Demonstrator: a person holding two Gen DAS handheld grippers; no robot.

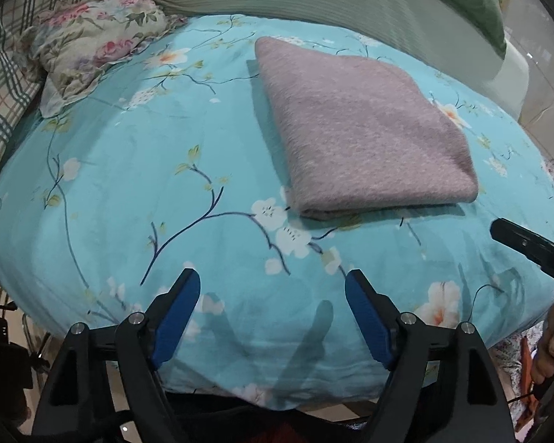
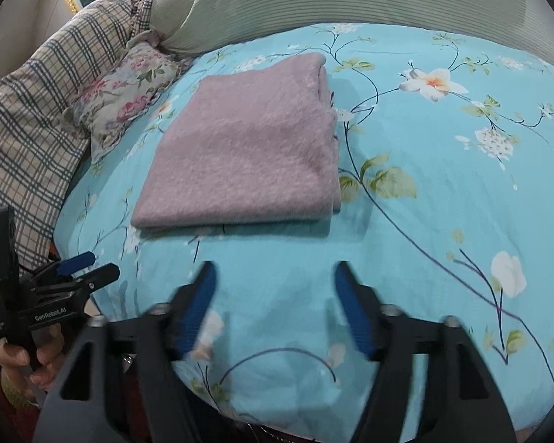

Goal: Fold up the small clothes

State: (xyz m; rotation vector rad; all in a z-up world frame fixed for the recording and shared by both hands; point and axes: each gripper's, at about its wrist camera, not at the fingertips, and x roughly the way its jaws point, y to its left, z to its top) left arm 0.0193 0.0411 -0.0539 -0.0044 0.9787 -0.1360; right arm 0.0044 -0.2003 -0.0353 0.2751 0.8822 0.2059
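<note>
garment: the folded mauve cloth (image 1: pixel 365 129) lies flat on the blue floral bedspread (image 1: pixel 129 192), a squarish packet with its thick folded edge toward the bed's near edge and its loose layered edges on its right side in the right wrist view

direction: it lies ahead of both my grippers, further in from the near edge; from my left gripper (image 1: pixel 273 291) it sits ahead and to the right, from my right gripper (image 2: pixel 275 284) ahead and a little to the left

long axis: as I judge it, the packet runs slightly longer from the near edge toward the pillows than across

nearer hand: I cannot tell; both look about equally near, each apart from the cloth

left gripper: jaws spread wide, nothing between them, only bedspread below

right gripper: jaws spread wide too, holding nothing

containers: none in sight

far edge: a floral pillow (image 1: pixel 92 40) and a green ribbed cushion (image 2: pixel 314 3), well clear of the cloth

progress: I judge this piece folded
</note>
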